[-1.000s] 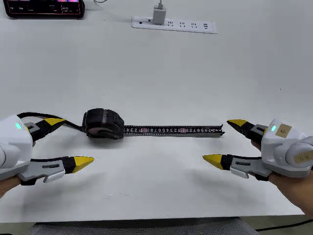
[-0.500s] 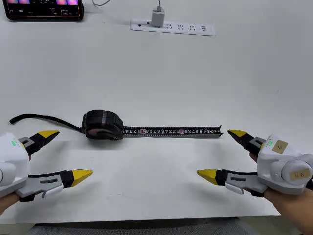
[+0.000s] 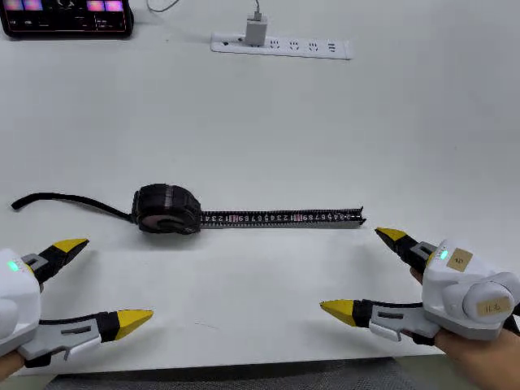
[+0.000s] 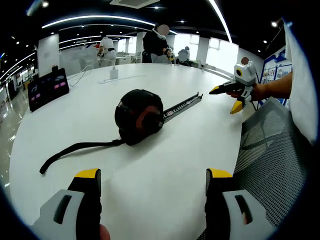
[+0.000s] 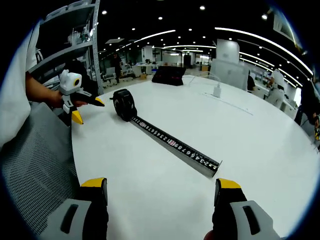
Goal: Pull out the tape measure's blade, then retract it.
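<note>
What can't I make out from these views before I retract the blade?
Blade: end hook too small to read in the head view, unclear in the right gripper view.
Tape measure: any lock button is lost on the dark case, head view and left gripper view alike.
Left hand-held gripper: body cut by the head view's left edge.
Screen: cut by the head view's top edge.

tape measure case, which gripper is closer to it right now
Left. The left gripper sits open on the person's side of the tape measure case and to its left, not touching. The right gripper is open by the far tip of the extended blade.
</note>
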`<state>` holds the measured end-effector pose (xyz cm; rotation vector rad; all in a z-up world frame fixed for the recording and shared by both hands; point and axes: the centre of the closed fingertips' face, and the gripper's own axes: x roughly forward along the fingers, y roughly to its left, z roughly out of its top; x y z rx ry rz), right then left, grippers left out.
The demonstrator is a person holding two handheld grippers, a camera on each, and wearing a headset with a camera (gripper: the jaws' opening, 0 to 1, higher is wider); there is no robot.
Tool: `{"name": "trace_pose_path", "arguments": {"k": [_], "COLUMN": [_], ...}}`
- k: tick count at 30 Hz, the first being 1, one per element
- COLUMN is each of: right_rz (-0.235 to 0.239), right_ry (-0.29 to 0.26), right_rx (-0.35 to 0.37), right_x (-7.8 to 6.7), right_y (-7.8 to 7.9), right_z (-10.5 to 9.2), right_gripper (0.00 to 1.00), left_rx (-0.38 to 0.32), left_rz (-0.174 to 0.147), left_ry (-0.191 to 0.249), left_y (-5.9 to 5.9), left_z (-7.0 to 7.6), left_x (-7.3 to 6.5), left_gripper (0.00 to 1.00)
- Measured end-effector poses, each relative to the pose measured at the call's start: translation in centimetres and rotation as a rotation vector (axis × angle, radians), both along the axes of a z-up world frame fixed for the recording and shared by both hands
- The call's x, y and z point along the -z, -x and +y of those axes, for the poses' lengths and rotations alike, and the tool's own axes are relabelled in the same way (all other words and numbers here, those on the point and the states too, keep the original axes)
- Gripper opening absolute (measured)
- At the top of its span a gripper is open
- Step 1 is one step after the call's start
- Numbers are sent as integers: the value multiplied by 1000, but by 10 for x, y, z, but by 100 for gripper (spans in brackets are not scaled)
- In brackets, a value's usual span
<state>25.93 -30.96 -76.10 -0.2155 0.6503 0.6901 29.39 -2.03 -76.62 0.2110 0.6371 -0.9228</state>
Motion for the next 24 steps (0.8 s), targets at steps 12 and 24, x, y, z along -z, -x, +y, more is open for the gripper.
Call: {"name": "trace_pose_path", "arguments": {"k": [12,24], "right_rz": [-5,1], "right_ry": [-4,9], "right_rx": [11,-4], "right_x": [-13,-14], "right_y": [11,9], "right_z": [-1,-6], "right_gripper": [87,88], "left_rx": [15,11], "left_rz": [1,3], "left_ry": [-5,0], "left_y": [8,4], "left_z": [9,14], "left_x": [-13,-16], "left_gripper": [85,85]}}
